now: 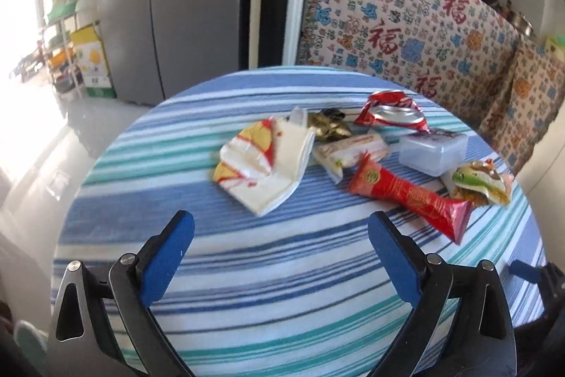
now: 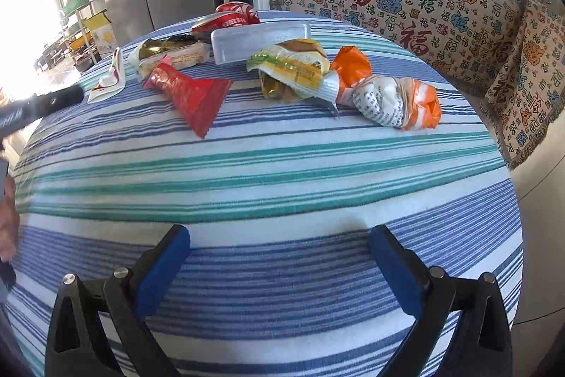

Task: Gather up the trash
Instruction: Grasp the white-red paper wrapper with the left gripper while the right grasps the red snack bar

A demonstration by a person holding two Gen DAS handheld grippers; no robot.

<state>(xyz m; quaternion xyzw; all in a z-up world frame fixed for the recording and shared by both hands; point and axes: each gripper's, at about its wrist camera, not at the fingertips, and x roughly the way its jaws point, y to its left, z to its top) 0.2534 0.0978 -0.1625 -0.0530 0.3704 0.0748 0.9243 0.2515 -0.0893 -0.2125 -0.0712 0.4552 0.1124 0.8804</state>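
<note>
The trash sits bunched at the far side of the bench [image 1: 247, 271]: a crushed can [image 1: 392, 112], clear box [image 1: 432, 149], red wrapper [image 1: 409, 196], white wrapper [image 1: 265, 161] and orange wrapper [image 2: 399, 94], several touching. The left claw [image 1: 280, 228] hangs released over bare striped cloth, holding nothing. The right claw [image 2: 279, 241] is likewise spread wide and empty, well short of the pile.

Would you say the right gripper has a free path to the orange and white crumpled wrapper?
Probably yes: the right gripper is open, and only bare striped tablecloth lies between it and the orange and white crumpled wrapper.
</note>
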